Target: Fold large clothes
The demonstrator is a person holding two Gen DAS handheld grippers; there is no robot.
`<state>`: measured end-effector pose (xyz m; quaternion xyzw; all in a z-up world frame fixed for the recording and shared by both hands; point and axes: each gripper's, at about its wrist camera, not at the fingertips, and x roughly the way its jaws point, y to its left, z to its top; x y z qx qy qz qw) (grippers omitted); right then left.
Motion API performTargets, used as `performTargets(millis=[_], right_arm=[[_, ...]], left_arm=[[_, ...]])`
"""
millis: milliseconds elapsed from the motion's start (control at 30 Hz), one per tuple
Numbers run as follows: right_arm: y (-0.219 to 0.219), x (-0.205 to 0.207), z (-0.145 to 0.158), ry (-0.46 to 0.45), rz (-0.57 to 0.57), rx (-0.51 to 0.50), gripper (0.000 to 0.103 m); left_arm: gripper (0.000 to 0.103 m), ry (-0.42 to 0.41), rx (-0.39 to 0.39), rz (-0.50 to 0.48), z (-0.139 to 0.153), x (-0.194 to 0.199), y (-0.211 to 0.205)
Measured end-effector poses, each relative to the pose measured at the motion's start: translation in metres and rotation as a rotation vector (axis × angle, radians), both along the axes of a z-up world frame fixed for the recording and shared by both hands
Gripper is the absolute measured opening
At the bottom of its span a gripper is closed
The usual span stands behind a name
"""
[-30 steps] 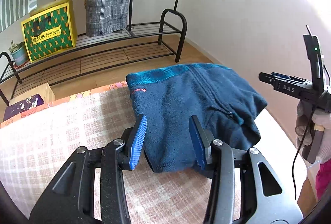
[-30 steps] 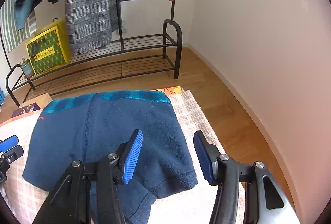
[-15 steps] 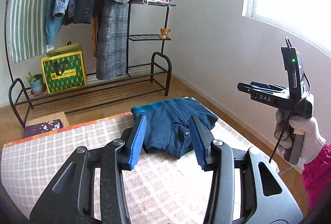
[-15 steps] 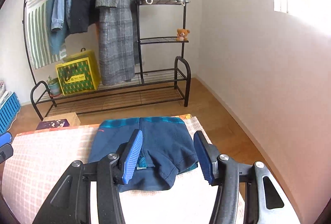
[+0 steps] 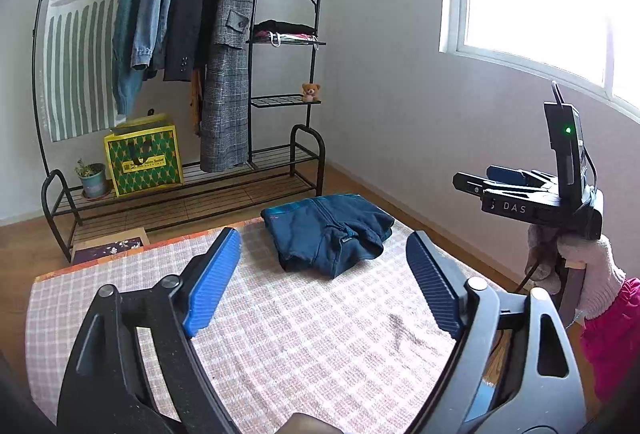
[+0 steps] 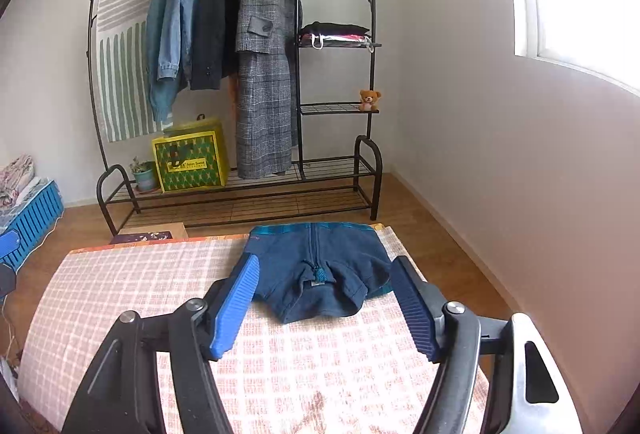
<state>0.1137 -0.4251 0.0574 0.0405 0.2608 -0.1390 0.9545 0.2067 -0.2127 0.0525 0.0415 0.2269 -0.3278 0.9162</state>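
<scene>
A dark blue fleece jacket [image 5: 330, 234] lies folded into a compact bundle at the far right of the table, zipper side up; it also shows in the right wrist view [image 6: 320, 266]. My left gripper [image 5: 320, 282] is open and empty, held well back from the jacket and above the table. My right gripper [image 6: 324, 304] is open and empty, also pulled back, with the jacket seen between its blue pads. The right gripper also shows from the side in the left wrist view [image 5: 532, 189], held by a gloved hand.
The table carries a pink checked cloth [image 5: 280, 334] with a dark stain [image 5: 400, 330]. Behind it stand a black clothes rack with hanging coats [image 6: 260, 73], a yellow-green bag [image 6: 188, 161], a potted plant [image 6: 144, 173] and a teddy bear [image 6: 369, 99]. A blue crate [image 6: 32, 209] is at left.
Both grippers have drawn back and risen away from the folded jacket, which now looks small and far. Both sets of fingers have opened wider.
</scene>
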Motion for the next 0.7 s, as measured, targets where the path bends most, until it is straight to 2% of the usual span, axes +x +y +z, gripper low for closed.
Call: performTargets(millis=[133,200,267,400,700], right_arm=[[0.019,-0.017,0.003,-0.021,0.003,-0.051,0.090],[0.027,-0.020,0.004,-0.030,0.007,-0.069,0.099],[0.034,-0.026,0.006,-0.046,0.008,-0.087,0.103],[0.045,-0.034,0.007,-0.054,0.019,-0.092,0.103],[0.051,-0.048,-0.003,-0.065,0.012,-0.077,0.103]], left_arm=[[0.103,-0.035,0.009,0.015,0.002,-0.025,0.011],[0.103,-0.051,0.012,0.021,0.004,-0.036,0.015],[0.103,-0.067,0.020,0.036,0.006,-0.045,0.018],[0.103,-0.075,0.037,0.071,0.005,-0.053,0.020],[0.103,-0.033,0.033,0.075,-0.009,-0.057,0.018]])
